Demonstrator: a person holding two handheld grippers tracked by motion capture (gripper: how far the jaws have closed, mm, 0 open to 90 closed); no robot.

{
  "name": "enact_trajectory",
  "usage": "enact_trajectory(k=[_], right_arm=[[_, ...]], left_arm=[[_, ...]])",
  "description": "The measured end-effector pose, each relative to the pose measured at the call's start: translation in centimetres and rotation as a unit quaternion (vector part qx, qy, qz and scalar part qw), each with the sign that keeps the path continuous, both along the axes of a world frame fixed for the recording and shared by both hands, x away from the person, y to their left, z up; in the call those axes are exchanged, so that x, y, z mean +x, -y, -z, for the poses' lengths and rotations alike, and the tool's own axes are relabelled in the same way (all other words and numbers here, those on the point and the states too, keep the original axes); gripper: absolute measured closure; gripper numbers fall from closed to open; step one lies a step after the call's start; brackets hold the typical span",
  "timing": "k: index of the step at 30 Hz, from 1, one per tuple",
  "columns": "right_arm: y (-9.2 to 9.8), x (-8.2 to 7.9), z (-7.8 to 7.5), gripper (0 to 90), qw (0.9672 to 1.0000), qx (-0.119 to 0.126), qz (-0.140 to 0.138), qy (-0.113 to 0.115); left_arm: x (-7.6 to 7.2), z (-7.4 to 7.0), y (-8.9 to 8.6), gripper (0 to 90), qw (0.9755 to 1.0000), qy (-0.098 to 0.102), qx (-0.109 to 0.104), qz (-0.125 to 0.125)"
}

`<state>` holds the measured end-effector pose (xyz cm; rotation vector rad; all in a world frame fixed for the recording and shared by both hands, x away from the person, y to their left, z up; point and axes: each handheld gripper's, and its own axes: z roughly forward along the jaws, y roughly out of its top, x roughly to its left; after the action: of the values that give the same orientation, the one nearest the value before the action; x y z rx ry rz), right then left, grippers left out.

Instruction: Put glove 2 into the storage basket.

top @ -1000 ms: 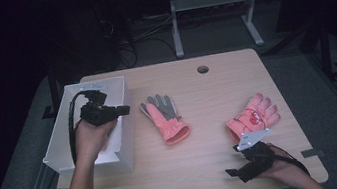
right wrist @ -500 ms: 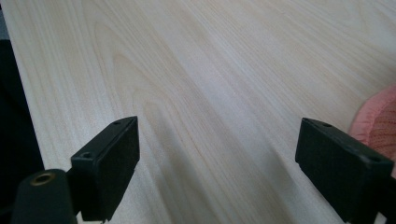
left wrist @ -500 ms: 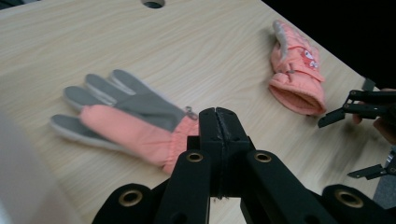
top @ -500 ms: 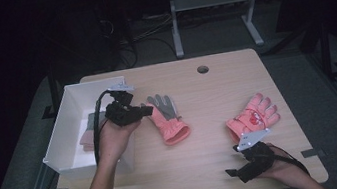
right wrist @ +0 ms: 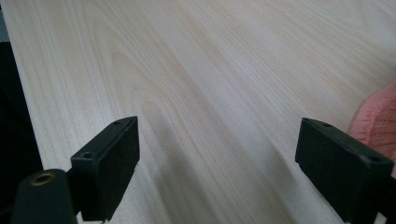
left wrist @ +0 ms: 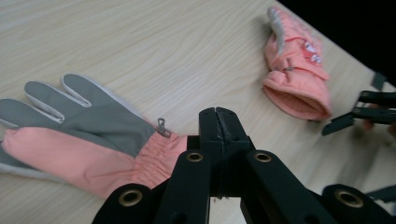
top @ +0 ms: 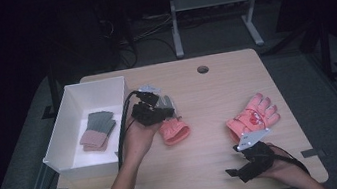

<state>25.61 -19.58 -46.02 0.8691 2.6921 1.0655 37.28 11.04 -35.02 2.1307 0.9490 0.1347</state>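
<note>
Hovering pressed together, left tongs (left wrist: 218, 114) near grey-palmed glove (left wrist: 88, 140); right tongs (right wrist: 219, 172) apart beside pink glove (top: 252, 118).

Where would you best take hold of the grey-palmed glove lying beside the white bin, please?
Probably at the gathered pink cuff of the grey-palmed glove: it bunches thicker than the flat fingers and points toward the shut left gripper, which would need to open and come in from the cuff end.

A white bin (top: 62, 140) sits at the left edge of a light wooden table (top: 197, 95), holding a grey-and-pink glove (top: 96, 130); a metal frame (top: 208, 2) stands behind the table.
</note>
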Motion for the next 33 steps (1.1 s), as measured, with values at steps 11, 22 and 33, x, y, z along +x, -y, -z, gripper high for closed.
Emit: enact_trajectory(k=[11,22,33], right_arm=[[0.1,0.0,0.0,13.5,1.0,0.001,0.002,-0.003],[0.1,0.1,0.1,13.5,1.0,0.001,0.004,-0.004],[0.2,0.0,0.0,13.5,1.0,0.002,0.006,-0.003]], left_arm=[[2.4,4.1,1.2,89.7,0.9992,-0.015,0.033,-0.018],[3.4,7.4,1.4,89.7,0.9973,-0.043,0.056,-0.022],[1.6,7.5,2.6,89.8,0.9964,-0.069,0.044,0.025]])
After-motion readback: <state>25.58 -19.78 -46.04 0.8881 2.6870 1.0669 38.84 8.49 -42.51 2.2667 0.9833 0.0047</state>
